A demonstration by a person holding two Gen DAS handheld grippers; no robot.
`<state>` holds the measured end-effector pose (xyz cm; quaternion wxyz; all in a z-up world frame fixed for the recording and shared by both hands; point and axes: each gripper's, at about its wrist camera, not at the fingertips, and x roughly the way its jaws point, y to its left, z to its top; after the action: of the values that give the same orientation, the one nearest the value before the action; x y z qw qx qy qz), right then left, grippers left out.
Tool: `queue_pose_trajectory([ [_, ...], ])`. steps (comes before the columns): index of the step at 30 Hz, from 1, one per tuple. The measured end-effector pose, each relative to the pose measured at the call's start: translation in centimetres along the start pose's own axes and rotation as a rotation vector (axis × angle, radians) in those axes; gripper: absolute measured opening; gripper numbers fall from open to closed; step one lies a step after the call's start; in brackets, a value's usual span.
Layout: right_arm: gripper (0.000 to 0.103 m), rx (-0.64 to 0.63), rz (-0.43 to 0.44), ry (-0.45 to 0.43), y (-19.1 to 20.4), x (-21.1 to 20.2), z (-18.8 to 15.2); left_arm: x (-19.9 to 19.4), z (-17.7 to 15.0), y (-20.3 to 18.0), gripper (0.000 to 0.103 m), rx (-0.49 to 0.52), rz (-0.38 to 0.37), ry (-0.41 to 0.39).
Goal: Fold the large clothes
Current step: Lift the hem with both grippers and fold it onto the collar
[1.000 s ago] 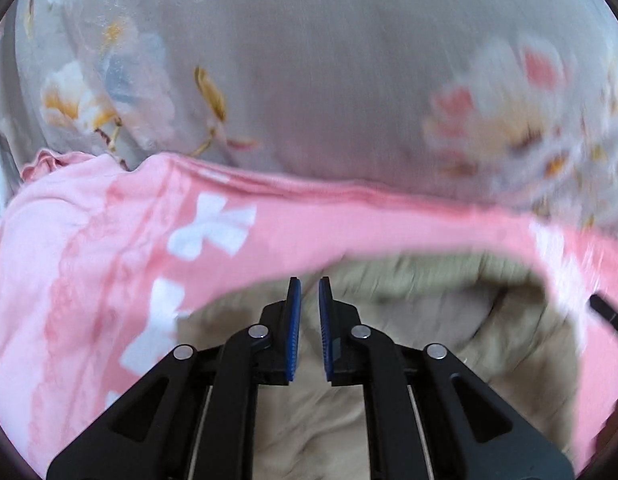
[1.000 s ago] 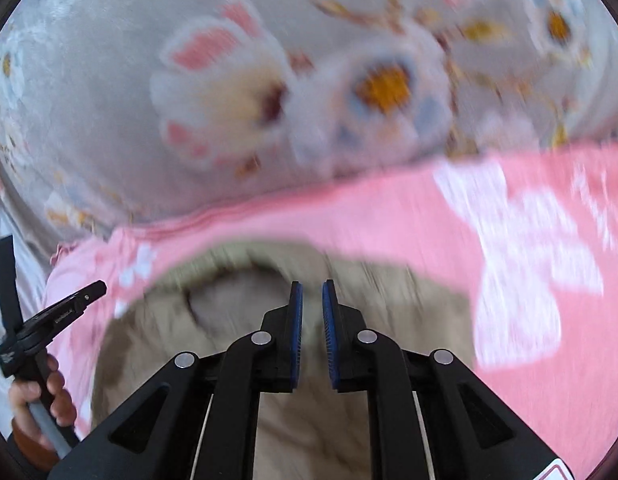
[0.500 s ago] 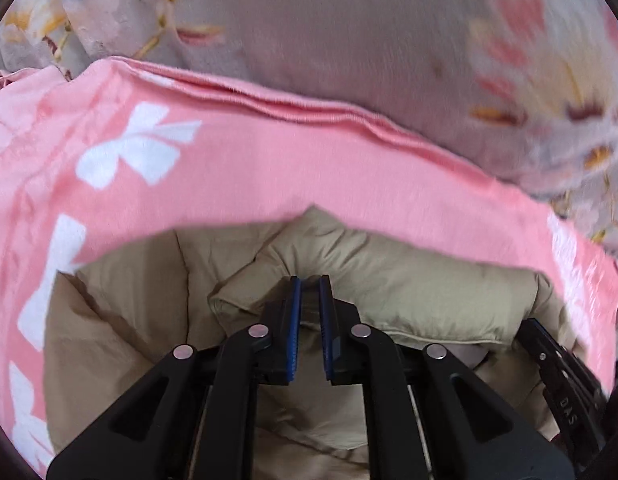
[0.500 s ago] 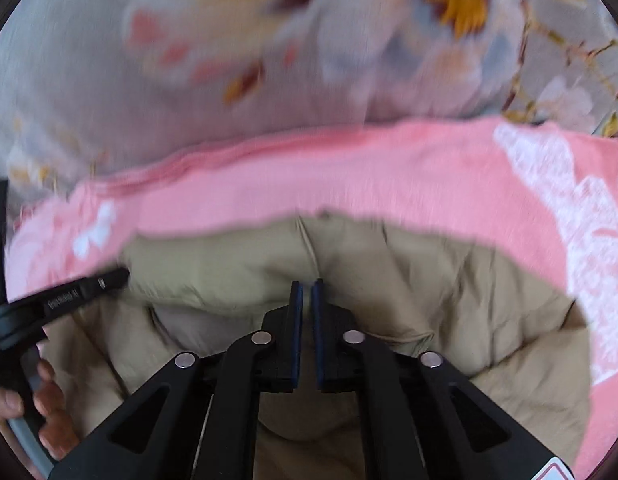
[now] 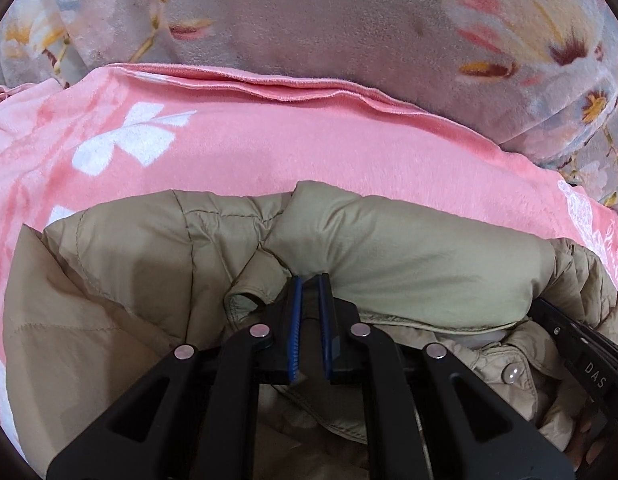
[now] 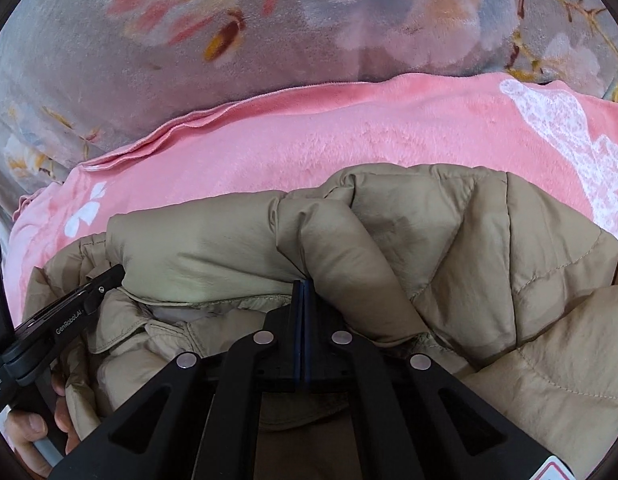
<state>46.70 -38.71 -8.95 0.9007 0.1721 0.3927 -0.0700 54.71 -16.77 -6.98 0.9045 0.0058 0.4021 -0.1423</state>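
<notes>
A beige padded jacket (image 5: 409, 252) lies bunched on a pink blanket, its collar rolled across the middle. My left gripper (image 5: 309, 282) is shut, with a fold of jacket fabric pinched between its blue pads near the collar's left end. Seen from the right wrist, the jacket (image 6: 489, 248) fills the lower half. There my right gripper (image 6: 303, 285) is shut tight, its pads meeting where a thick jacket fold runs into the tips. Each gripper shows in the other's view: the right gripper (image 5: 581, 364) low at the right edge, the left gripper (image 6: 65, 324) at the left.
The pink blanket (image 5: 269, 148) with white bow prints lies under the jacket, its hemmed edge running across beyond it. Past that spreads a grey floral bedspread (image 5: 329, 20). A person's hand (image 6: 29, 436) grips the left tool's handle at the lower left.
Both grippers have come down with the jacket, which now rests on the pink blanket and fills more of each view. The right jaws went from slightly apart to fully together.
</notes>
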Motion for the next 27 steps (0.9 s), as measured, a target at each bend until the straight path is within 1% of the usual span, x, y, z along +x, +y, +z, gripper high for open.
queue_pose_trajectory([
  [5, 0.000, 0.011, 0.014, -0.001, -0.08, 0.18, 0.06, 0.11, 0.03, -0.28, 0.008, 0.010, 0.012, -0.007],
  [16, 0.000, 0.014, 0.013, -0.004, -0.16, 0.25, 0.12, 0.13, -0.07, -0.66, 0.008, 0.025, 0.029, -0.013],
  [27, 0.000, 0.014, 0.017, -0.009, -0.20, 0.24, 0.15, 0.06, -0.13, -0.75, 0.008, 0.028, 0.030, -0.014],
])
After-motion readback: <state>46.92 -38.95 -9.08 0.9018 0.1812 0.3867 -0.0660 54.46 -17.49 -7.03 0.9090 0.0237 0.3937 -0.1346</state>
